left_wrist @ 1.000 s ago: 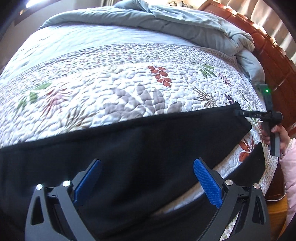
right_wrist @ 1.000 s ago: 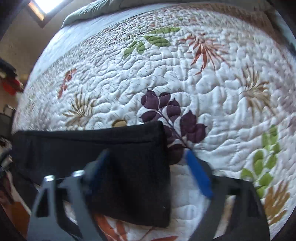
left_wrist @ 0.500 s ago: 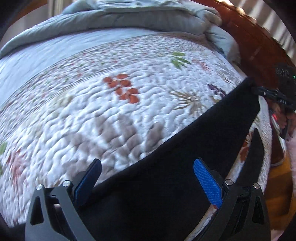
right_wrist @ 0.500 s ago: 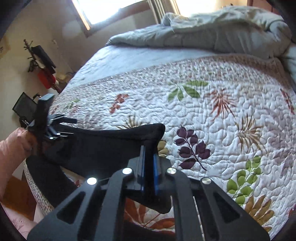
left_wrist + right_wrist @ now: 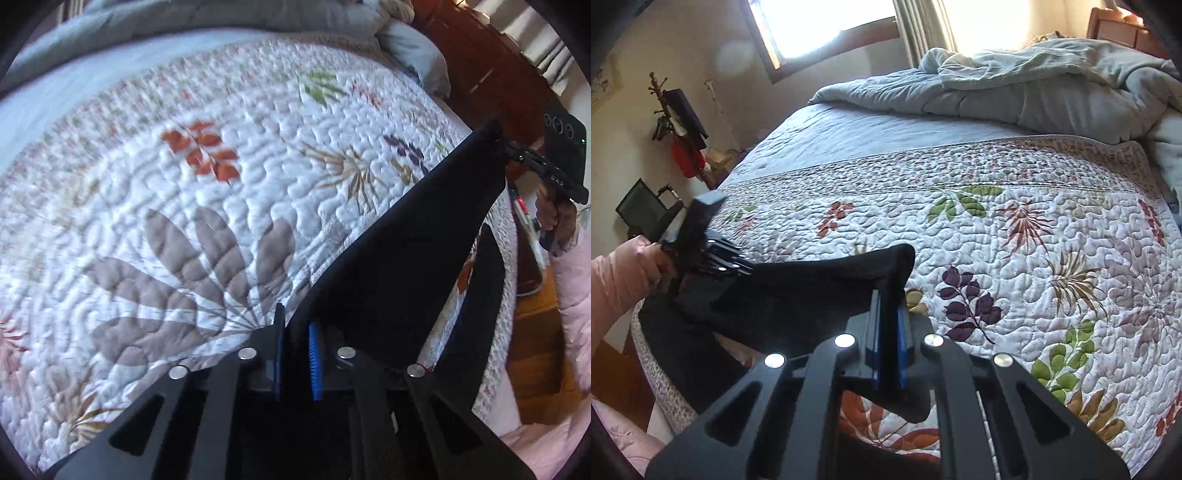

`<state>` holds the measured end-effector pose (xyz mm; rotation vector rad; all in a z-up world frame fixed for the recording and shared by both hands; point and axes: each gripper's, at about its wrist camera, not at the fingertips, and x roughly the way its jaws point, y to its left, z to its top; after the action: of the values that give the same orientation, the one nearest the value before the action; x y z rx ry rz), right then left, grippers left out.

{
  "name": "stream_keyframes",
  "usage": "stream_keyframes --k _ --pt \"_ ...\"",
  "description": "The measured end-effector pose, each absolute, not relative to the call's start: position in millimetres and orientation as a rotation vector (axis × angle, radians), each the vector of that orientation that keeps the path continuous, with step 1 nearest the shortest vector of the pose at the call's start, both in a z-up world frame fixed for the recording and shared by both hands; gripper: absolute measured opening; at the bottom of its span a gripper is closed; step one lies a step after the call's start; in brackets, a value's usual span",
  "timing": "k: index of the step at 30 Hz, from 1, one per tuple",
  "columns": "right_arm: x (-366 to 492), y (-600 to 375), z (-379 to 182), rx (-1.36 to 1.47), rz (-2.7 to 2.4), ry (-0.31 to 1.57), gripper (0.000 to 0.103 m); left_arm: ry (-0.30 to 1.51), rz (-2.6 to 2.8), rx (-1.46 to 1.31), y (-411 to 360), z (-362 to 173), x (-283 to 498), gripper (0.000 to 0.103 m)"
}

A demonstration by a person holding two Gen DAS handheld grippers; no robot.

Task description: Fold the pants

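The black pants (image 5: 399,258) hang stretched between my two grippers above the near edge of the floral quilt (image 5: 184,192). My left gripper (image 5: 297,350) is shut on one end of the pants. My right gripper (image 5: 888,332) is shut on the other end, and the pants (image 5: 798,291) run from it to the left gripper (image 5: 713,258) at the left of that view. The right gripper also shows far right in the left wrist view (image 5: 517,151), pinching the pants' raised corner. A lower layer of the pants hangs down over the bed's edge.
A rumpled grey-blue duvet (image 5: 1015,92) lies at the far end of the bed. A wooden headboard (image 5: 491,74) stands at the right. A coat rack (image 5: 676,122) and a window (image 5: 827,26) are by the far wall. Wooden floor (image 5: 535,350) lies beside the bed.
Both grippers have closed on the pants' ends and lifted them off the quilt. The pants went from lying flat to hanging taut between the two grippers.
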<state>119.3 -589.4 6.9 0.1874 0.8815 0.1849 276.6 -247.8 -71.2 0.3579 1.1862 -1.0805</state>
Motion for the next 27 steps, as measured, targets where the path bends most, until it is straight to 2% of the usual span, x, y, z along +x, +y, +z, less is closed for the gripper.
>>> stream_keyframes --k 4,9,14,18,23,25,27 --pt "111.0 -590.1 2.2 0.181 0.122 0.846 0.006 0.944 -0.864 0.423 -242.1 -25.8 228.6 0.011" --pt "75.9 -581.3 -15.2 0.138 0.047 0.819 0.007 0.712 -0.691 0.567 -240.1 -8.0 135.6 0.01" --pt "20.5 -572.9 -37.7 0.144 -0.004 0.838 0.008 0.705 -0.707 0.564 -219.3 -16.0 68.5 0.01" --pt "-17.7 -563.1 -55.4 0.159 -0.036 0.89 0.023 0.788 -0.715 0.558 -207.9 -45.9 35.1 0.01" --pt "-57.4 -552.3 -67.8 0.287 -0.036 0.956 0.029 0.872 -0.685 0.523 -197.6 -80.8 15.1 0.01" --pt "-68.3 -547.9 -68.5 0.381 -0.014 0.98 0.045 0.882 -0.668 0.512 -194.8 -88.9 10.7 0.01" --pt "-75.5 -544.8 -70.3 0.506 0.02 0.989 0.053 0.881 -0.662 0.501 -193.2 -92.6 8.6 0.01"
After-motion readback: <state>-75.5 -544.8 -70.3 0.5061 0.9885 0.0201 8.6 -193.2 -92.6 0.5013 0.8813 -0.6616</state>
